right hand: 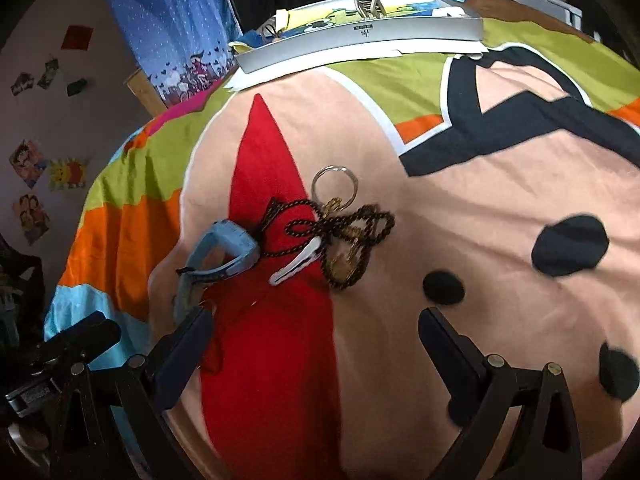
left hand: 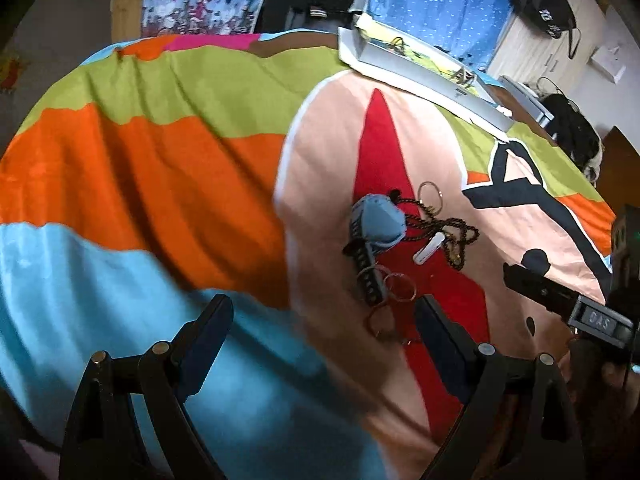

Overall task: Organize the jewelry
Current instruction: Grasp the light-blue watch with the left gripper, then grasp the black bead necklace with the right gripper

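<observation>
**Inspector:** Surface first. What carries the items?

**Assistant:** Colourful cloth (right hand: 460,240), striped in green, orange and blue with a red wedge on a peach patch. It drapes whatever lies beneath; I cannot tell whether that is a bed or a table. Blue curtains (left hand: 440,0) hang behind.

**Inspector:** Jewelry?

**Assistant:** One cluster on the red wedge. A beaded chain (right hand: 344,232) lies tangled there, a white clip (right hand: 298,262) resting on it. A blue watch (right hand: 224,248) sits just beside the chain, strap curled. One ring (right hand: 334,182) lies at the far edge of the tangle; further rings (left hand: 396,286) lie at the near end, beside the strap.

**Inspector:** Container?

**Assistant:** Grey tray (right hand: 360,46) at the far edge of the cloth, well apart from the cluster.

**Inspector:** Tongs?

**Assistant:** Left tongs (left hand: 324,320) spread wide, empty, over the blue and peach areas. Right tongs (right hand: 316,330) spread wide, empty, near the cluster, one finger close to the strap.
</observation>
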### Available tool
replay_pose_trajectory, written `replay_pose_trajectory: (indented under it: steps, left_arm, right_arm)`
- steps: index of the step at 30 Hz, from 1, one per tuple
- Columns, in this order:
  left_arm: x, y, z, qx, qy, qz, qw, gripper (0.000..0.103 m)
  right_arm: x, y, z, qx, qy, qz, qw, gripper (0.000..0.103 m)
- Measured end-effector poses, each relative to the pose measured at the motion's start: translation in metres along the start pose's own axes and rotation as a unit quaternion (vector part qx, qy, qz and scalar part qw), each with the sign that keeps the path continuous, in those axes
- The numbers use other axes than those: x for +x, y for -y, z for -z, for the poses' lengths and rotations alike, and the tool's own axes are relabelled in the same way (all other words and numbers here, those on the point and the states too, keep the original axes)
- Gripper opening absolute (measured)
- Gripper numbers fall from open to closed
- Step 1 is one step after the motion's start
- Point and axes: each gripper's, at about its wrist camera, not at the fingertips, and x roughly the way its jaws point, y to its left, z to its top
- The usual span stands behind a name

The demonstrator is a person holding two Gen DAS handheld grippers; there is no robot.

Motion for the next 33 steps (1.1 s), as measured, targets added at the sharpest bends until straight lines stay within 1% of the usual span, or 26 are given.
replay_pose_trajectory:
  steps: [2, 5, 9, 11, 12, 13, 14, 15, 16, 17, 19, 22, 23, 25, 27, 28, 31, 33]
  left_arm:
    - [0.008, 0.002, -0.007, 0.008, -0.001, 0.004, 1.0000, 0.088]
    - [0.019, 0.004, -0.019, 0.014, 0.002, 0.005, 0.9999, 0.088]
    - [0.039, 0.005, -0.036, 0.022, 0.007, 0.013, 0.9997, 0.086]
    - [0.049, 0.006, -0.042, 0.030, 0.004, 0.014, 0.9994, 0.077]
    - [0.055, 0.007, -0.044, 0.036, 0.001, 0.014, 0.9993, 0.075]
    - [0.061, 0.008, -0.047, 0.041, -0.003, 0.014, 0.9990, 0.071]
    - [0.065, 0.009, -0.048, 0.045, -0.005, 0.015, 0.9989, 0.067]
    - [0.070, 0.010, -0.049, 0.049, -0.008, 0.018, 0.9986, 0.065]
    - [0.076, 0.011, -0.051, 0.053, -0.013, 0.021, 0.9983, 0.062]
    - [0.080, 0.013, -0.052, 0.055, -0.017, 0.024, 0.9981, 0.058]
    - [0.088, 0.015, -0.054, 0.058, -0.026, 0.030, 0.9976, 0.051]
    - [0.100, 0.017, -0.055, 0.060, -0.040, 0.028, 0.9970, 0.039]
    - [0.104, 0.016, -0.054, 0.057, -0.047, 0.029, 0.9968, 0.034]
    - [0.109, 0.013, -0.053, 0.049, -0.059, 0.033, 0.9965, 0.027]
    - [0.108, 0.010, -0.053, 0.039, -0.056, 0.037, 0.9970, 0.023]
    - [0.107, 0.009, -0.053, 0.037, -0.055, 0.041, 0.9970, 0.019]
    - [0.104, 0.010, -0.053, 0.035, -0.050, 0.040, 0.9973, 0.017]
    - [0.102, 0.010, -0.052, 0.036, -0.048, 0.039, 0.9974, 0.016]
  right_arm:
    - [0.006, 0.003, -0.009, -0.010, -0.009, 0.002, 1.000, 0.103]
    - [0.015, 0.012, -0.023, -0.012, -0.024, -0.006, 1.000, 0.103]
    - [0.028, 0.027, -0.038, -0.014, -0.027, -0.001, 1.000, 0.103]
    - [0.035, 0.034, -0.043, -0.010, -0.027, 0.003, 1.000, 0.103]
    - [0.038, 0.037, -0.045, -0.009, -0.027, 0.003, 1.000, 0.103]
    - [0.042, 0.040, -0.046, -0.005, -0.029, 0.004, 1.000, 0.097]
    - [0.046, 0.041, -0.047, -0.003, -0.032, 0.003, 0.999, 0.087]
    - [0.051, 0.042, -0.048, -0.002, -0.037, 0.000, 0.999, 0.081]
    - [0.054, 0.042, -0.048, -0.003, -0.040, 0.001, 0.999, 0.072]
    - [0.057, 0.041, -0.049, -0.006, -0.042, 0.005, 0.999, 0.068]
    - [0.063, 0.038, -0.049, -0.021, -0.041, 0.022, 0.999, 0.063]
    - [0.070, 0.032, -0.053, -0.049, -0.033, 0.052, 0.997, 0.053]
    - [0.073, 0.031, -0.053, -0.055, -0.033, 0.061, 0.996, 0.050]
    - [0.079, 0.029, -0.053, -0.068, -0.036, 0.079, 0.994, 0.049]
    - [0.085, 0.024, -0.050, -0.092, -0.041, 0.102, 0.990, 0.049]
    - [0.088, 0.020, -0.048, -0.107, -0.044, 0.116, 0.987, 0.049]
    - [0.095, 0.010, -0.044, -0.148, -0.044, 0.149, 0.977, 0.048]
    - [0.097, 0.006, -0.043, -0.163, -0.042, 0.168, 0.971, 0.042]
